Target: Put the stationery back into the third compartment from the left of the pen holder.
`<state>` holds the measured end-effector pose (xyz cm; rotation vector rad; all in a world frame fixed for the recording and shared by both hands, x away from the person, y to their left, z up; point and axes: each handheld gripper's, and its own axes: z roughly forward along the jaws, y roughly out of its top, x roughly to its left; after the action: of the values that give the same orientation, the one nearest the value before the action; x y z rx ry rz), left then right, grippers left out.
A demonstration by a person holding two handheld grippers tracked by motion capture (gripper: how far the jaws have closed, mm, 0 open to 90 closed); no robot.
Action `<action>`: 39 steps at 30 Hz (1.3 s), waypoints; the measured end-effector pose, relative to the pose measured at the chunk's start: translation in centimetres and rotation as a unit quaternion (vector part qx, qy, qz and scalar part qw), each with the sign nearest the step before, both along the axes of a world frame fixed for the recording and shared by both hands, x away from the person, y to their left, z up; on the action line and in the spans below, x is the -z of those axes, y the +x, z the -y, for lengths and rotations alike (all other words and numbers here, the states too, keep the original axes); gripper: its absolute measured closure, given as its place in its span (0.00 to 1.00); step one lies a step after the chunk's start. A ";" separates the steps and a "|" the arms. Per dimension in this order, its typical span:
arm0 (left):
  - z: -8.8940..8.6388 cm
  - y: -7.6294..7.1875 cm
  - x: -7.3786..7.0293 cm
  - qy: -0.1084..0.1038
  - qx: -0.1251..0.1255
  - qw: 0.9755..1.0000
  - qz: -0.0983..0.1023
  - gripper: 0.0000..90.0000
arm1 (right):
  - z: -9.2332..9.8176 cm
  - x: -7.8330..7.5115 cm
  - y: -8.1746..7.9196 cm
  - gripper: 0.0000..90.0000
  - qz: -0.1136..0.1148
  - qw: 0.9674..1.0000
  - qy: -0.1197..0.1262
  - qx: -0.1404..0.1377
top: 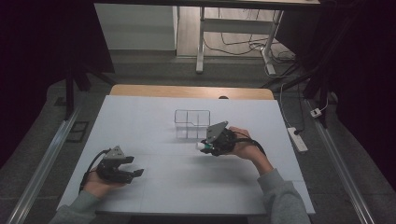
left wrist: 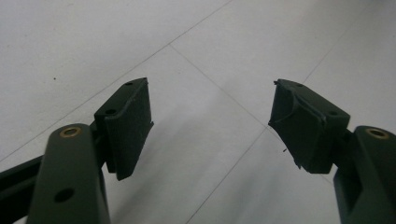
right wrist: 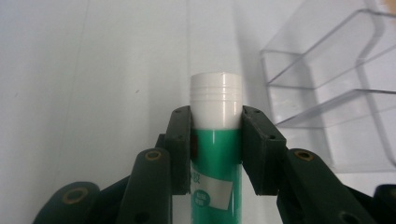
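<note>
Clamping a green glue stick point(right wrist: 216, 154) with a ribbed white cap, the right gripper point(right wrist: 216, 140) hovered beside a clear plastic organizer point(right wrist: 336, 93); the left gripper point(left wrist: 210, 126) gaped empty.

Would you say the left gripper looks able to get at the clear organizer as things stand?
Probably yes: the left gripper is open and holds nothing, and bare table lies between it and the clear organizer.
</note>
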<state>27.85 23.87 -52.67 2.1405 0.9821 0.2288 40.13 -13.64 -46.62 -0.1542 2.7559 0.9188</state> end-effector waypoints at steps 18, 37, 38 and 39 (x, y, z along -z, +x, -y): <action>-0.5 0.0 -0.1 -0.008 -0.015 1.000 0.008 0.32 | 2.1 -1.6 -0.1 0.72 -0.014 0.990 0.100 0.093; -0.4 0.1 0.0 -0.005 -0.013 1.000 0.007 0.32 | 2.5 -3.3 0.1 0.72 -0.024 0.972 0.173 0.157; -0.4 0.1 0.0 -0.005 -0.014 1.000 0.007 0.32 | 2.5 -3.3 0.1 0.72 -0.024 0.971 0.177 0.159; -0.4 0.1 0.0 -0.005 -0.013 1.000 0.007 0.32 | 2.5 -3.4 0.1 0.72 -0.026 0.970 0.181 0.159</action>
<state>27.91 24.24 -52.70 2.1154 1.0025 0.2511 40.25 -16.13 -43.19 0.3671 2.4957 1.3153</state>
